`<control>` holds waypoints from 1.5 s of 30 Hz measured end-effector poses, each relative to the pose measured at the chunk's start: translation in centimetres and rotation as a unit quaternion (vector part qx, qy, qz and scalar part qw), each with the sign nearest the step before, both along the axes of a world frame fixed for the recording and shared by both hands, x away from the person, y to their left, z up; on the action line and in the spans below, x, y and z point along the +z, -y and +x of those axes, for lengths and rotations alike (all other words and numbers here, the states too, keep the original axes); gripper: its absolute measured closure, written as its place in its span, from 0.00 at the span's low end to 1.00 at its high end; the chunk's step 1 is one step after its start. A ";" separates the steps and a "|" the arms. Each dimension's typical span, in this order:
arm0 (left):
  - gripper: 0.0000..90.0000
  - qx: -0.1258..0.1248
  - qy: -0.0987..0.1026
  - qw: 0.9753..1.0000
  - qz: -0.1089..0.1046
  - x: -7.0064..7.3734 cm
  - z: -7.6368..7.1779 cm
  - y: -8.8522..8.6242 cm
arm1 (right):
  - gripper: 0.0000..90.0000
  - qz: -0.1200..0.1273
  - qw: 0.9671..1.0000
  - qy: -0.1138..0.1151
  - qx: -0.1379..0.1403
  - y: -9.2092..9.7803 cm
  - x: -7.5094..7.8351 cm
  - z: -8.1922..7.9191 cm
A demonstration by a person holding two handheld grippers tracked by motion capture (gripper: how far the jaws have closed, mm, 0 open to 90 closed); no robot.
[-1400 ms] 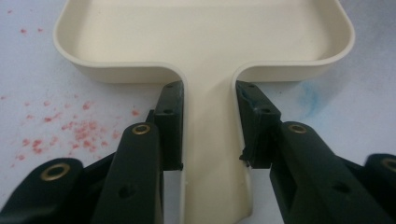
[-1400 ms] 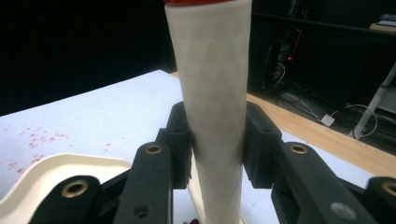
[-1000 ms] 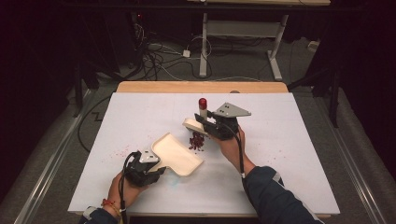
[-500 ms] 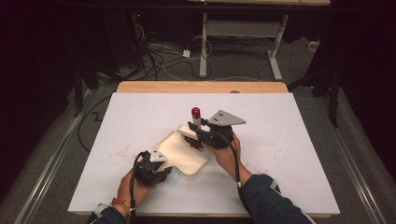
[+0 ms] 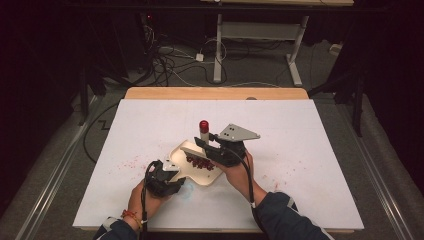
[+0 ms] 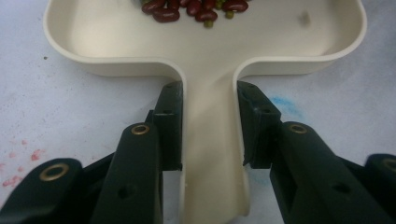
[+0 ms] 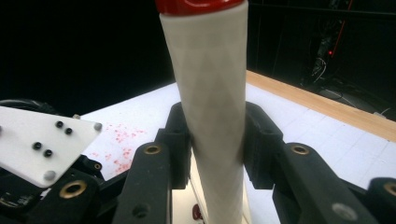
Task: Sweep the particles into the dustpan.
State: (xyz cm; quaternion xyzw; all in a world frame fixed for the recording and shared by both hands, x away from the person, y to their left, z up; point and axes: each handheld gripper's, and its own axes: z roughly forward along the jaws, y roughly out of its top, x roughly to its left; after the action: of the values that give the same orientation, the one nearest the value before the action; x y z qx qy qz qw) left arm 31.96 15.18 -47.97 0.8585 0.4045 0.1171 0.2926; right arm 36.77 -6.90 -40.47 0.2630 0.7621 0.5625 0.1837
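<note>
A white table (image 5: 310, 165) with small red marks sits in a dark room, with cables on the floor at the top of the frame. Since a moment ago, both hands have moved lower and the beans (image 5: 199, 162) now lie in the cream dustpan (image 5: 200, 175). The left gripper (image 6: 209, 126) squeezes the dustpan's handle between its jaws, low in the frame. The right gripper (image 7: 212, 144) squeezes the white, red-topped brush handle (image 7: 210, 107), at the dustpan's upper edge.

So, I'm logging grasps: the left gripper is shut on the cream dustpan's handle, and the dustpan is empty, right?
Not empty. The left gripper view shows red beans in the cream dustpan. The left gripper is indeed shut on its handle.
</note>
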 end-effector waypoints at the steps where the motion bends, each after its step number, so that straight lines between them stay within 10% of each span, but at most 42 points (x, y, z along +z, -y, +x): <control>1: 0.70 -0.001 -0.001 1.000 0.000 0.0 0.0 0.0 | 0.75 0.002 1.000 -0.001 0.001 0.0 0.0 -0.1; 13: 0.70 -0.007 -0.002 1.000 0.006 -0.1 0.1 -0.1 | 0.78 0.016 1.000 -0.001 0.012 -0.3 0.4 -0.8; 28: 0.70 -0.017 -0.007 1.000 0.012 0.1 -0.1 -0.9 | 0.78 0.052 0.998 0.030 -0.011 3.9 3.1 -0.9; 45: 0.70 -0.037 -0.016 0.999 0.019 0.2 -1.1 -0.8 | 0.78 -0.020 0.992 0.042 -0.117 9.6 1.7 0.5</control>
State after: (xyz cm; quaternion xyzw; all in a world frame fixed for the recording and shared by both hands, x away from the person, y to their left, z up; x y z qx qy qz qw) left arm 30.91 15.97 -47.73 0.8802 0.3743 0.1004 0.2740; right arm 37.25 -16.50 -38.80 0.3229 0.7290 0.5321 0.2849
